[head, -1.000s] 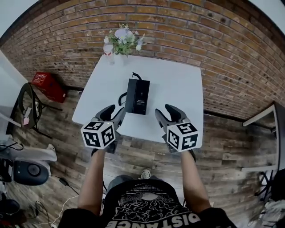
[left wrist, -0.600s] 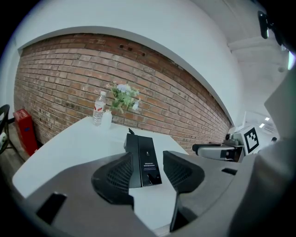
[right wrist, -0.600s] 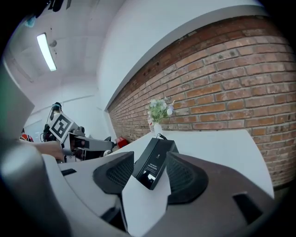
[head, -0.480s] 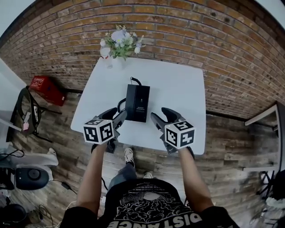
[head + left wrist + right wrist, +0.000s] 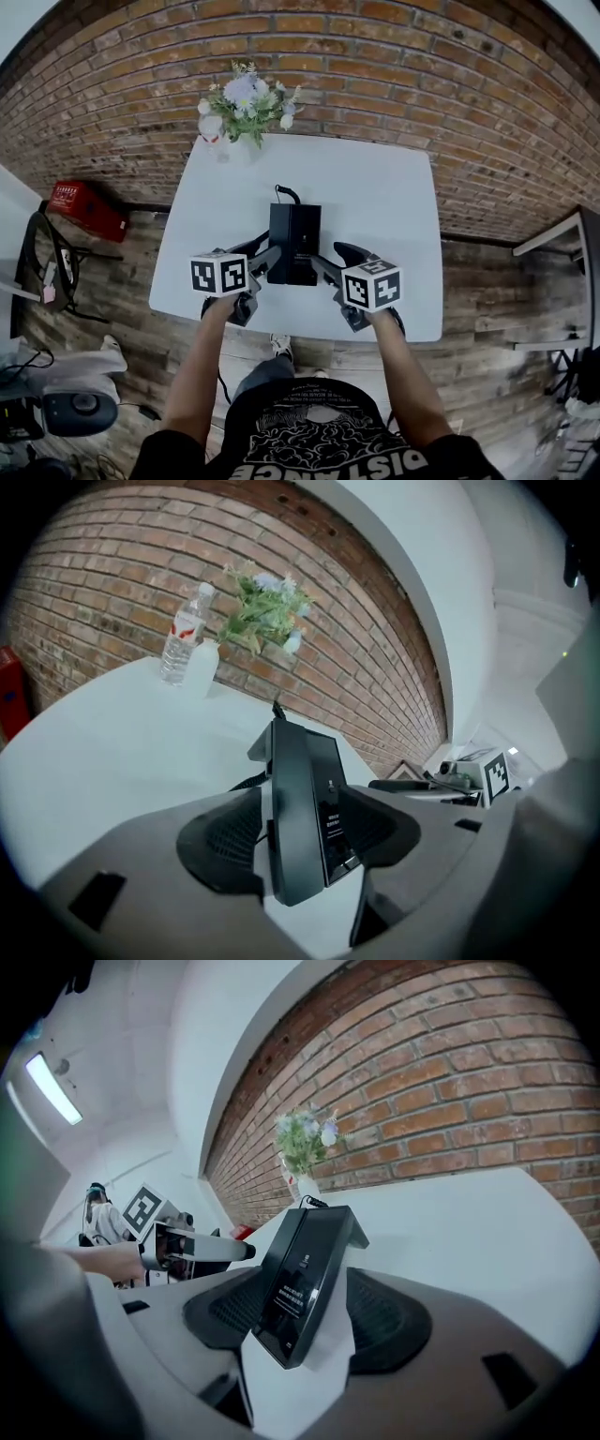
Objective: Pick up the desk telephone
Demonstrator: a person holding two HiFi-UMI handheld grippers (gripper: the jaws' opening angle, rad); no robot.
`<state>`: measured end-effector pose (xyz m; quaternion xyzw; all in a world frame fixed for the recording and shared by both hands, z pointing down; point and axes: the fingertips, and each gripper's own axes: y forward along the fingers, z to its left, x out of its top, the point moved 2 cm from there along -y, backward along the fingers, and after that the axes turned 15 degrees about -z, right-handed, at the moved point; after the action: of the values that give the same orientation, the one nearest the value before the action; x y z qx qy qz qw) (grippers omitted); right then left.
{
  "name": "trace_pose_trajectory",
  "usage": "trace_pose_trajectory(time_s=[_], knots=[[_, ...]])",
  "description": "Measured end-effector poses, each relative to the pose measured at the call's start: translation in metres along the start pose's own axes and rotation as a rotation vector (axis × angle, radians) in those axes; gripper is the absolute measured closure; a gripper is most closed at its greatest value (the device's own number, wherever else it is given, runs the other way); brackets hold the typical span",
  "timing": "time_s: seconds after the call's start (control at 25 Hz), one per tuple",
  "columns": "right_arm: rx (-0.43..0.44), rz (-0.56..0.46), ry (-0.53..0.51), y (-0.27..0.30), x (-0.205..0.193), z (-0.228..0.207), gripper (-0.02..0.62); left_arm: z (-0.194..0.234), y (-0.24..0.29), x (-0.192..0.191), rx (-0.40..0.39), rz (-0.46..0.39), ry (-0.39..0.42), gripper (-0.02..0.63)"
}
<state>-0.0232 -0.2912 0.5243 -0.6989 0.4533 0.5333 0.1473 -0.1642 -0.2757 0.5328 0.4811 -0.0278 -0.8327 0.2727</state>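
The black desk telephone (image 5: 294, 242) lies flat in the middle of the white table (image 5: 384, 206), its cord leaving at the far end. My left gripper (image 5: 266, 263) is at the phone's near left corner and my right gripper (image 5: 322, 266) at its near right corner. Both jaws are opening. In the left gripper view the telephone (image 5: 302, 803) stands in the gap of the left gripper (image 5: 298, 860), and no pad presses on it. In the right gripper view the telephone (image 5: 307, 1274) likewise sits between the spread jaws of the right gripper (image 5: 302, 1335), untouched.
A vase of flowers (image 5: 246, 97) and a water bottle (image 5: 213, 126) stand at the table's far left edge against the brick wall. A red box (image 5: 86, 208) and a dark chair (image 5: 49, 267) are on the wooden floor to the left.
Both grippers have moved forward and down from the table's near edge to the phone's near end. Their jaws have spread wider.
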Motion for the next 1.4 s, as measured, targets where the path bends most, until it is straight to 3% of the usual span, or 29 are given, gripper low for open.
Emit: trace_pose_trajectory(time_s=[0.68,0.88,1.16,1.4], knots=[[-0.018,0.113,0.206,0.058,-0.039,-0.015,0.308,0.023,0.049,-0.017,-0.213,0.185,-0.139,0.342],[0.000,0.120,0.254,0.065,-0.042,-0.014,0.307,0.024,0.057,-0.021,-0.245,0.225,-0.141,0.342],[0.016,0.132,0.300,0.068,-0.044,-0.012,0.307,0.021,0.064,-0.020,-0.294,0.228,-0.173,0.344],[0.017,0.106,0.314,0.071,-0.043,-0.011,0.314,0.018,0.063,-0.019,-0.337,0.202,-0.250,0.408]])
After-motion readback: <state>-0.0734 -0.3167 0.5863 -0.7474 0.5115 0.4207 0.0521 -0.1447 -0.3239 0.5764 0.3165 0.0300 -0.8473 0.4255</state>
